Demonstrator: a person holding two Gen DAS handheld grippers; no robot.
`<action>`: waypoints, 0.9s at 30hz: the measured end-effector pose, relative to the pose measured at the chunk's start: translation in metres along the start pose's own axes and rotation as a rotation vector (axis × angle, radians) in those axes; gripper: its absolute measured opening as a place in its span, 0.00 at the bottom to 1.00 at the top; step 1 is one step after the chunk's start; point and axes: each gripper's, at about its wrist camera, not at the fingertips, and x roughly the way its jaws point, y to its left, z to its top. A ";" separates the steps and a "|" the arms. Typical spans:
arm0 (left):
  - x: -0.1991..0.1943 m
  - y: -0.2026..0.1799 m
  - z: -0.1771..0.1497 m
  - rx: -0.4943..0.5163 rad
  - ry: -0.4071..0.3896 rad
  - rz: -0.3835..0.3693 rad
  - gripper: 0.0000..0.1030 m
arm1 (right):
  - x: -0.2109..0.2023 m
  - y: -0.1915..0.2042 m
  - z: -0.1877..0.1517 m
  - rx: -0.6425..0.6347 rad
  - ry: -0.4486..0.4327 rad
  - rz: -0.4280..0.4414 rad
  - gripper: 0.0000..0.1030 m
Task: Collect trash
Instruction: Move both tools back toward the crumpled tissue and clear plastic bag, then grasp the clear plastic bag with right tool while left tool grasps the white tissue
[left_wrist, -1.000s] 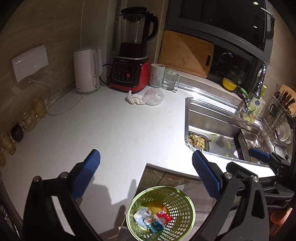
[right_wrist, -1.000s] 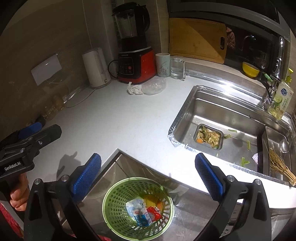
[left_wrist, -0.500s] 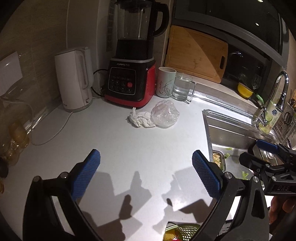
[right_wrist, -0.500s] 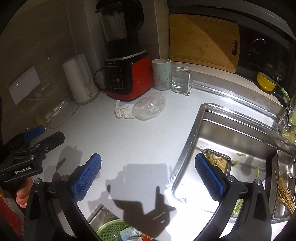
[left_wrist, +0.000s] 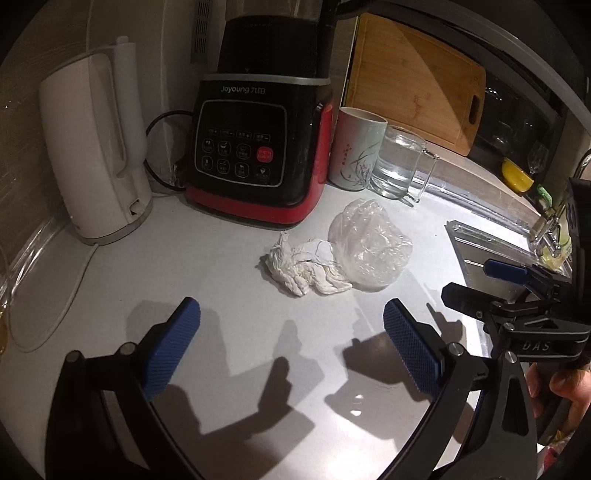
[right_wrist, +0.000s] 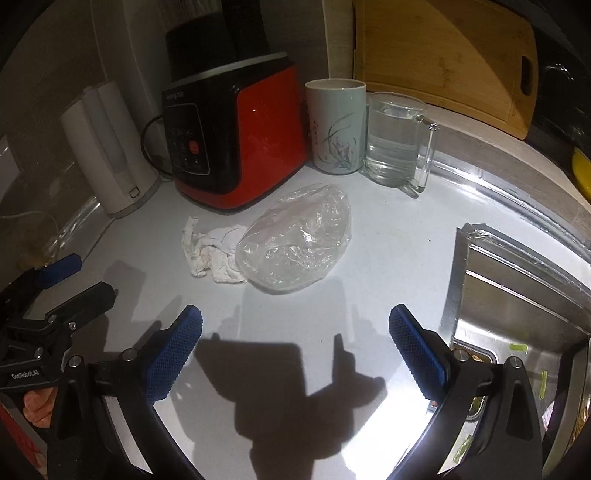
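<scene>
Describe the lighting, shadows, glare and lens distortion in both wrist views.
Left wrist view: light from behind throws hard gripper shadows on the white countertop; fisheye bends the white electric kettle; corners black. Right wrist view: a dark shadow lies below the crumpled clear plastic bag; glare on the steel sink rim and the red-and-black blender base; the wooden cutting board curves.

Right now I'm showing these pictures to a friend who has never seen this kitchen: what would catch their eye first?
Probably the red and black blender standing against the back wall, between the white kettle and a patterned cup. Just in front of it on the pale counter lie a crumpled white tissue and a clear plastic bag, touching each other. Both the left gripper and the right gripper are open, pointing at that trash.
</scene>
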 end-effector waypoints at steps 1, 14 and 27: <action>0.007 0.001 0.002 0.005 0.005 -0.001 0.92 | 0.012 0.000 0.005 0.000 0.009 0.006 0.97; 0.073 -0.002 0.024 0.035 0.047 -0.020 0.92 | 0.092 -0.026 0.029 0.091 0.128 0.035 0.11; 0.136 -0.028 0.028 0.037 0.166 0.032 0.60 | 0.011 -0.070 -0.001 0.152 0.044 0.032 0.11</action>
